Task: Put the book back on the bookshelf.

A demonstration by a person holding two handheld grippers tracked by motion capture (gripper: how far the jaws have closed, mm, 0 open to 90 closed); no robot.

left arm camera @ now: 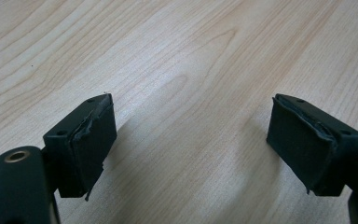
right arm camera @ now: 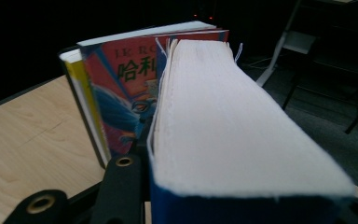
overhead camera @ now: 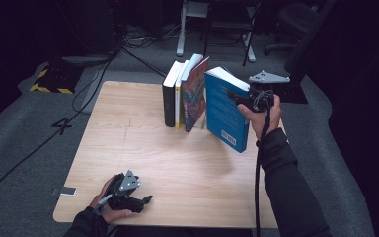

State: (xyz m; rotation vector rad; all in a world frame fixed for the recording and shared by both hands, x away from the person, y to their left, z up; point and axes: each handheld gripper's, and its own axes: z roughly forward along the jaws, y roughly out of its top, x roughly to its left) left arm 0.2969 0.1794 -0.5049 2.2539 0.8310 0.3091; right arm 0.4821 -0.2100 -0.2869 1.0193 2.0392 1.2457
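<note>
A thick blue book [overhead camera: 226, 109] hangs above the wooden table [overhead camera: 143, 153], tilted, with my right gripper [overhead camera: 244, 98] shut on its upper edge. In the right gripper view its white page block [right arm camera: 233, 126] runs away from the camera between the jaws. To its left three books stand upright in a row: a black one [overhead camera: 168, 101], a yellow-spined one [overhead camera: 177, 101] and a red and blue one [overhead camera: 195, 94] that leans. My left gripper [overhead camera: 145, 200] rests at the table's front left, open, with bare wood between its pads [left arm camera: 91, 140].
The standing books occupy the table's back middle. Beyond the table are a grey carpet with cables [overhead camera: 103, 64], a chair's legs [overhead camera: 217, 29] and an office chair [overhead camera: 296, 19]. A small tag [overhead camera: 67, 191] lies at the table's front left corner.
</note>
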